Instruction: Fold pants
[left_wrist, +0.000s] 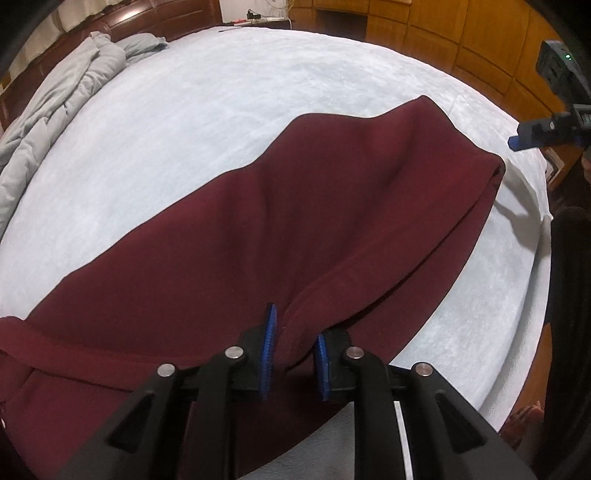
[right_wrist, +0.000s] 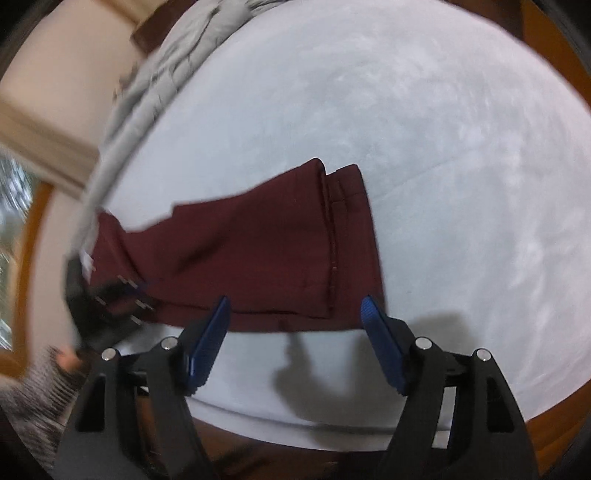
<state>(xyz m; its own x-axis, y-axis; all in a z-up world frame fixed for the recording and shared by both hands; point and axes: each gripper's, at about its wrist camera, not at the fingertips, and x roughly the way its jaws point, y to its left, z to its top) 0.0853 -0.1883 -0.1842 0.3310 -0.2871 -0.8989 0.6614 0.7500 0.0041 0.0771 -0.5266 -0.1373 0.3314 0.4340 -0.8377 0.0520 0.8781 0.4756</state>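
Jaws of the left gripper (left_wrist: 293, 354) pinch the maroon pants (left_wrist: 258, 221).

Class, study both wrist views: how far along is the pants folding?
Done: the pants lie on the bed, leg stacked on leg. In hand: the left gripper pinches a fold of cloth; the right gripper has its jaws wide, holding nothing. Left: folding them shorter.

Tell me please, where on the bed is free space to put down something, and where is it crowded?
The white bed cover is bare in a wide patch between the maroon pants and the crumpled grey quilt by the headboard. Past the pants' cuffs, bare cover reaches the bed's far edge. The near edge is crowded: pants, the left gripper and the right gripper.
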